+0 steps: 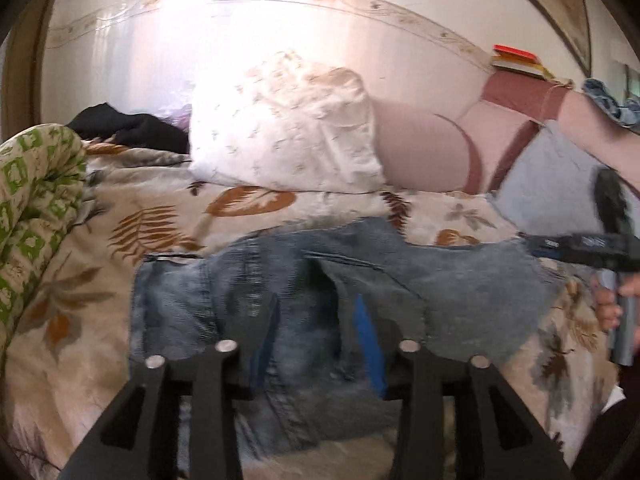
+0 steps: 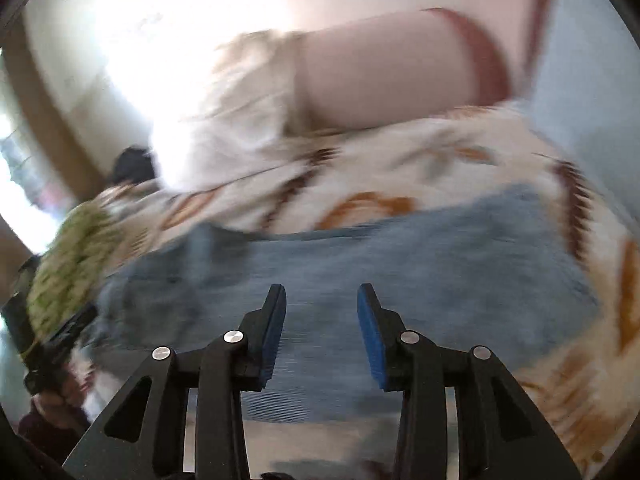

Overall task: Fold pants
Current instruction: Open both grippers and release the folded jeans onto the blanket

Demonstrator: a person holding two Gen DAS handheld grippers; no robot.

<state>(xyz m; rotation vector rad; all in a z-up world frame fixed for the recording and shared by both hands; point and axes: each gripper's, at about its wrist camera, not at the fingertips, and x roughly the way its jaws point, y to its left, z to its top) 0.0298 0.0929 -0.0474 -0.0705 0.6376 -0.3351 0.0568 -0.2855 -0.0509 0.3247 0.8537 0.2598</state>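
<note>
Blue denim pants (image 1: 304, 292) lie folded on a leaf-patterned bedspread (image 1: 132, 216). My left gripper (image 1: 316, 312) is open just above the denim, its blue-padded fingers wide apart over a raised fold. The pants also show in the blurred right wrist view (image 2: 400, 264). My right gripper (image 2: 322, 300) is open and empty above the denim, nothing between its pads. The right gripper appears at the right edge of the left wrist view (image 1: 600, 248), beside the pants' right end. The left gripper shows dimly at the left edge of the right wrist view (image 2: 52, 344).
A white floral pillow (image 1: 288, 128) and a pink pillow (image 1: 424, 148) lie behind the pants. A green-patterned blanket roll (image 1: 36, 200) is at the left. Dark clothing (image 1: 124, 128) sits at the back left. A pale blue pillow (image 1: 552, 184) is at the right.
</note>
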